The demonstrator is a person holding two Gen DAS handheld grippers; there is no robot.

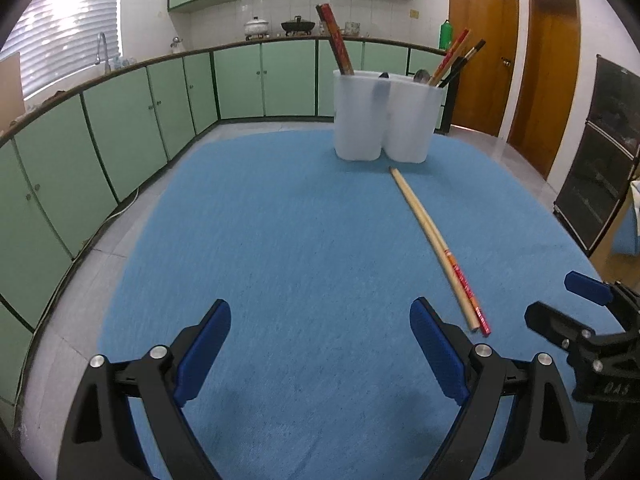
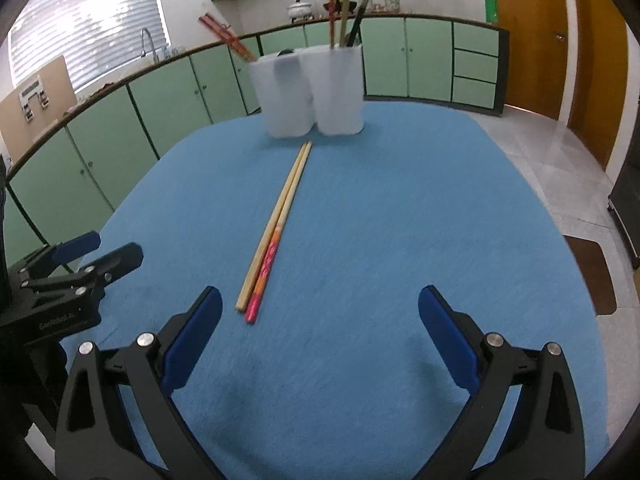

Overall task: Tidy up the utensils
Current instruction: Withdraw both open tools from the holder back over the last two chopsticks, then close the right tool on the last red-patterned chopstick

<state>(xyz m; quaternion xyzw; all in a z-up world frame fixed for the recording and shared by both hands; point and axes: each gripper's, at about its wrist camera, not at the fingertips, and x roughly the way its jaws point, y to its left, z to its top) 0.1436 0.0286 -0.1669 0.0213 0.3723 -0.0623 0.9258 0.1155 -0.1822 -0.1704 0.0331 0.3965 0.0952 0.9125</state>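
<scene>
Green kitchen cabinets (image 1: 120,120) curve round the back, wooden doors (image 1: 480,60) off to the right, and up front I've got a blue tabletop (image 1: 300,240) spread out under both my grippers. My left gripper (image 1: 320,348) hovers low over the cloth, jaws spread wide, nothing between the blue pads. My right gripper (image 2: 320,344) is the same story: released, jaws well apart, empty, just above the tabletop.

Out ahead lies a pair of chopsticks (image 2: 276,228), flat on the cloth, the two sticks side by side and touching. One is plain pale wood along its whole length, the other has a pink and orange patterned end nearest me. Their near ends sit just beyond my right gripper's left finger; in the left wrist view they run just to the right of my left gripper's right finger.

At the far edge stands a translucent white utensil holder (image 2: 316,92) with two compartments, upright. Its left side holds red chopsticks (image 2: 224,36) leaning out to the left; its right side holds several upright sticks (image 2: 344,8), red, tan and black. The far tips of the loose pair point at the holder's base, just short of touching.
</scene>
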